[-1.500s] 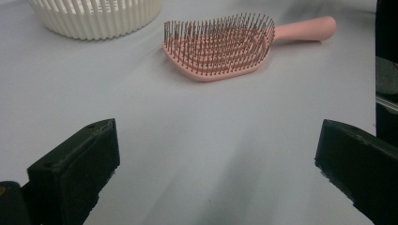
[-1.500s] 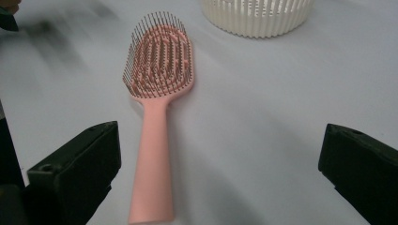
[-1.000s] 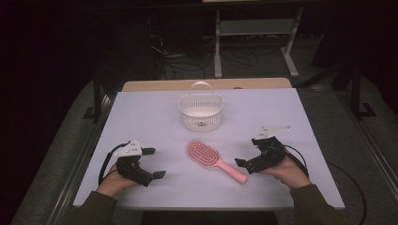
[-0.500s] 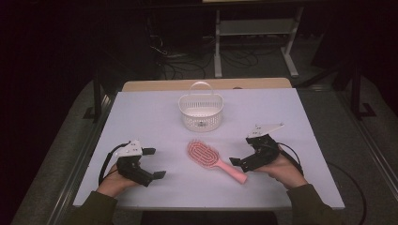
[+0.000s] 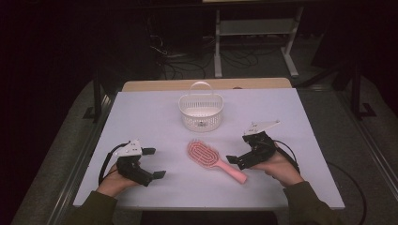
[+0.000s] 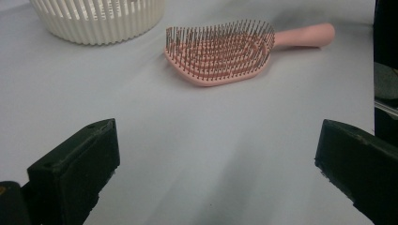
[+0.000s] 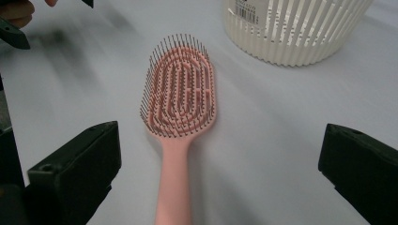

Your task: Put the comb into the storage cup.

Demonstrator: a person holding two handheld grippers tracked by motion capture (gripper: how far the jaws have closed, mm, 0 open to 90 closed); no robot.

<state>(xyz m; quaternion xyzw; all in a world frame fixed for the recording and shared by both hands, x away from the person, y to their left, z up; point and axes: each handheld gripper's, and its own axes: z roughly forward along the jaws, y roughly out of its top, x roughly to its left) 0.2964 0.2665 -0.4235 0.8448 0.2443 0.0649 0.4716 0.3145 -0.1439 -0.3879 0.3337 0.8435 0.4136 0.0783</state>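
A pink hairbrush [image 5: 206,154] lies bristles up in the middle of the white table [image 5: 150,117], its handle pointing to the near right. In the right gripper view the hairbrush [image 7: 180,89] points its handle between the jaws. My right gripper [image 5: 238,150] is open and sits just right of the handle's end, with nothing between its jaws. My left gripper [image 5: 155,162] is open too and rests at the near left, apart from the hairbrush [image 6: 220,56]. A white slatted basket [image 5: 201,112] with a loop handle stands behind the brush.
The basket [image 7: 295,33] is close behind the brush head, and the same basket [image 6: 94,23] sits at the upper left of the left gripper view. Beyond the table's far edge are a dark floor, cables and a metal stand [image 5: 253,33].
My right gripper has moved left and slightly nearer, closing in on the brush handle's end. The left gripper and the brush have stayed put.
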